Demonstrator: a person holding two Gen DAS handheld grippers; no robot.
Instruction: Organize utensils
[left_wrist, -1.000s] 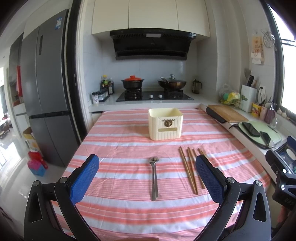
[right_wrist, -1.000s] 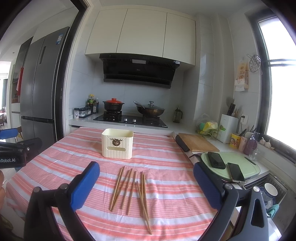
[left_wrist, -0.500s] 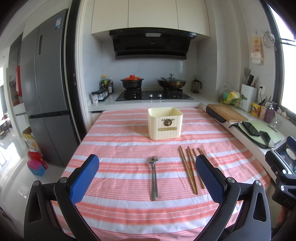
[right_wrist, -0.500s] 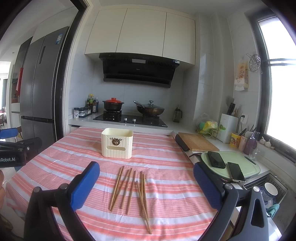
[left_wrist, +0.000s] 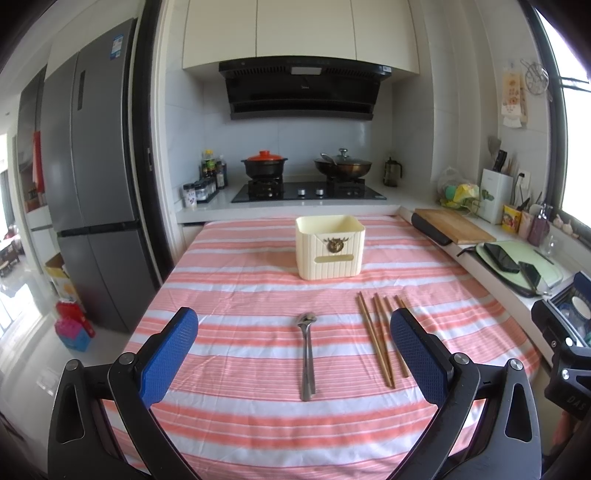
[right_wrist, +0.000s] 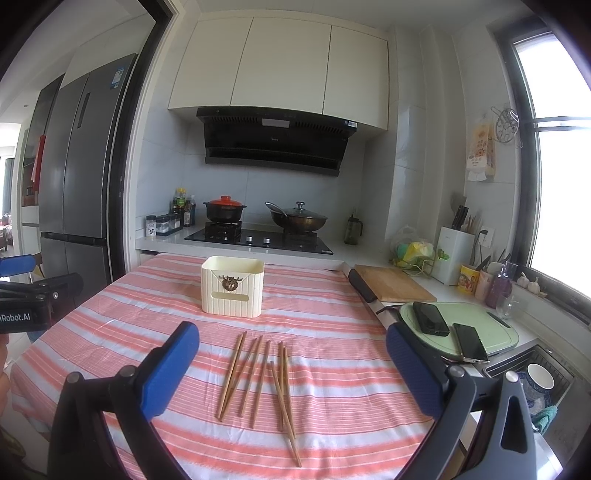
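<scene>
A cream utensil box (left_wrist: 330, 246) stands upright on the striped tablecloth (left_wrist: 236, 295); it also shows in the right wrist view (right_wrist: 232, 286). A metal spoon (left_wrist: 307, 354) lies in front of it, handle toward me. Several wooden chopsticks (left_wrist: 378, 341) lie to the spoon's right, and they show loose in the right wrist view (right_wrist: 258, 376). My left gripper (left_wrist: 293, 354) is open and empty, held above the spoon. My right gripper (right_wrist: 291, 373) is open and empty, held above the chopsticks.
A wooden cutting board (right_wrist: 393, 282) and a green board with two phones (right_wrist: 448, 326) lie on the counter right of the table. A stove with pots (left_wrist: 308, 186) stands behind. A fridge (left_wrist: 88, 177) stands at the left. A sink (right_wrist: 535, 373) is at the right.
</scene>
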